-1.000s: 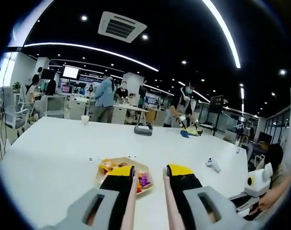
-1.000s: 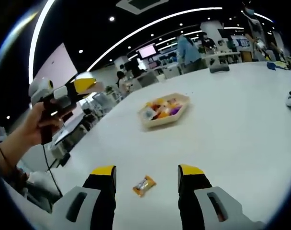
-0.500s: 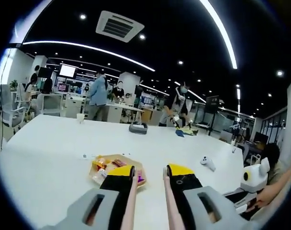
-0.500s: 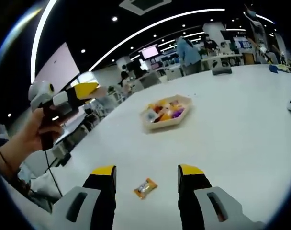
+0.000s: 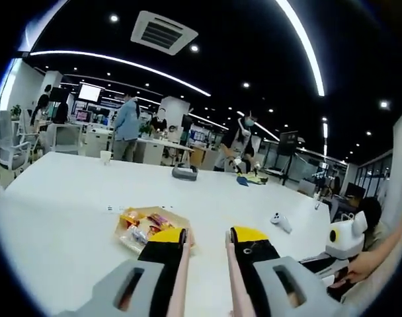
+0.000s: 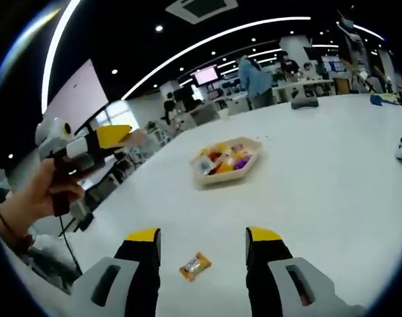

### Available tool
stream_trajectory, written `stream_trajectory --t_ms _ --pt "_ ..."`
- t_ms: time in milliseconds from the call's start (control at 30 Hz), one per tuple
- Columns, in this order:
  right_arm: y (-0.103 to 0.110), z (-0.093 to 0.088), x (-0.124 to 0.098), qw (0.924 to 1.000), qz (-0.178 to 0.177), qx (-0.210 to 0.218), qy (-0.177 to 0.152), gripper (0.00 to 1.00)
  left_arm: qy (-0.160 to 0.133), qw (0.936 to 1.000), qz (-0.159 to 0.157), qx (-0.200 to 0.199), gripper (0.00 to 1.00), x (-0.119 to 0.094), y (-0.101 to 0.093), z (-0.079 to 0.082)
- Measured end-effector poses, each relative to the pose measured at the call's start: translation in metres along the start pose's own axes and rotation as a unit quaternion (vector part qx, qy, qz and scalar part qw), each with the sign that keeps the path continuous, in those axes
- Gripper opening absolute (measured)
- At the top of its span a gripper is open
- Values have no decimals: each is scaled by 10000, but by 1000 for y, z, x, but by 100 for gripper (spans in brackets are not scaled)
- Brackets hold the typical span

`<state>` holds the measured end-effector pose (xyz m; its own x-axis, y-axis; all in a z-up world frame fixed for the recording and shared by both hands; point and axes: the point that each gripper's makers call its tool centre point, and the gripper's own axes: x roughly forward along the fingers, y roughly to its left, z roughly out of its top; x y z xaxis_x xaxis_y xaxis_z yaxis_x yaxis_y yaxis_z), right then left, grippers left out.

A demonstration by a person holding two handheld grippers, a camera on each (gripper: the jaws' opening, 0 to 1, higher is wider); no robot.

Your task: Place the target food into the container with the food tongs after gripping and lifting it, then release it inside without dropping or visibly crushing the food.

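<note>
A beige hexagonal tray of wrapped snacks sits mid-table, and it also lies just beyond my left jaws. One orange-wrapped candy lies on the white table between the jaws of my right gripper, which stands open above it. My left gripper holds pale pink food tongs, whose two arms run along the inner sides of the jaws. A hand holds that gripper up at the left of the right gripper view, well apart from the candy. The right gripper appears low at the right of the left gripper view.
A white controller lies on the table to the right of the tray. A dark headset and a paper cup stand farther back. People stand at desks beyond the table's far edge. Bare white tabletop surrounds the tray.
Both cameras have shifted a little, so the tray sits further left in the left gripper view. The left gripper has sunk slightly in the right gripper view. The candy stays on the table.
</note>
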<state>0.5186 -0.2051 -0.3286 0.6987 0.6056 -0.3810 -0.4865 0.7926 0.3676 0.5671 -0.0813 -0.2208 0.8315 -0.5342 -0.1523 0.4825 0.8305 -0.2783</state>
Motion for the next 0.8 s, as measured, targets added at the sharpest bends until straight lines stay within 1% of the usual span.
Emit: stream_trajectory --t_ms 67,233,300,400,567,800 --pt "1 -1 0 10000 3 13 -3 52 27 10000 -8 -9 26 -3 0 -3" --pt "3 -19 -2 9998 -29 109 160 51 80 10000 7 -36 26 -11 -2 -13" --pt "5 -22 -2 9997 -7 83 214 51 97 9999 38 -55 26 -13 0 -15" --pt "9 -22 -2 9997 51 52 218 51 81 9999 80 -115 26 -18 1 -17" --pt "15 -25 -2 9996 136 -24 234 51 87 9998 134 -109 26 -23 0 -19" --pt "10 -26 -5 9998 82 79 183 51 100 9998 107 -95 26 -21 -5 -20"
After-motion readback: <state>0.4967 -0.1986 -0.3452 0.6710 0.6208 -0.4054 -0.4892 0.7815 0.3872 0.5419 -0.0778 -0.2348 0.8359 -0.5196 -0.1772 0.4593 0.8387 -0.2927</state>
